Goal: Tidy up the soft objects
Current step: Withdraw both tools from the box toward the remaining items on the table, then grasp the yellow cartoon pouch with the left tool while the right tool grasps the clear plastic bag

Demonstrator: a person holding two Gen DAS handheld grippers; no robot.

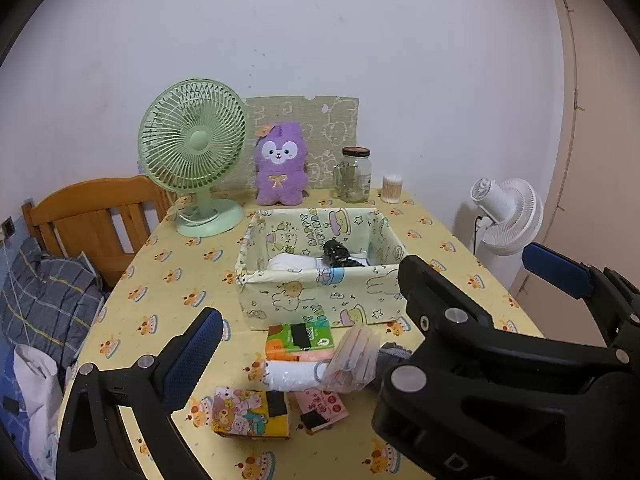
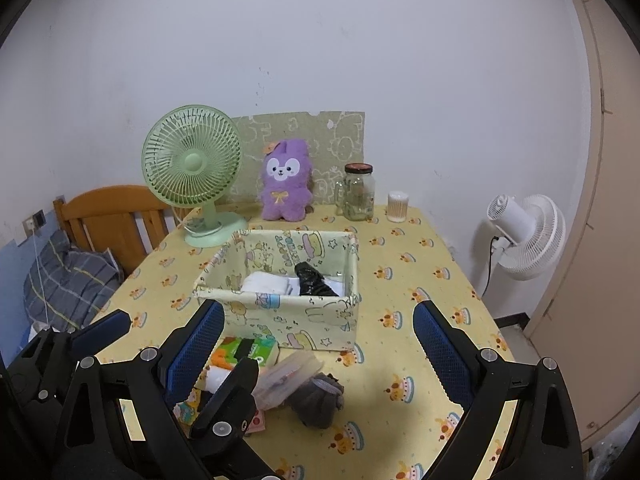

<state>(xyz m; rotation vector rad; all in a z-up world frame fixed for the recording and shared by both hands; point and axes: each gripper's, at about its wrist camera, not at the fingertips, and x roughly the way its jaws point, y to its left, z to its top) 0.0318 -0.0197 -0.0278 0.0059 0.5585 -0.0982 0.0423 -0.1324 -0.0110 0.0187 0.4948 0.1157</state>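
A patterned fabric box [image 1: 320,292] [image 2: 296,316] stands mid-table, holding a white rolled cloth [image 2: 266,283] and a black item [image 2: 312,280]. In front of it lie a green-orange tissue pack [image 1: 300,340] [image 2: 246,350], a white roll [image 1: 292,376], a clear plastic packet [image 1: 354,358] [image 2: 288,376], a grey sock [image 2: 318,398], a cartoon pack [image 1: 252,414] and a pink pack [image 1: 322,404]. My left gripper [image 1: 308,356] is open and empty above these items. My right gripper [image 2: 320,348] is open and empty, hovering over the sock and packet.
A green desk fan [image 1: 192,152], a purple plush rabbit [image 1: 280,164], a glass jar [image 1: 354,176] and a cotton-swab tub [image 1: 391,189] line the table's back edge. A wooden chair [image 1: 96,220] and bedding stand left. A white floor fan [image 2: 524,236] stands right.
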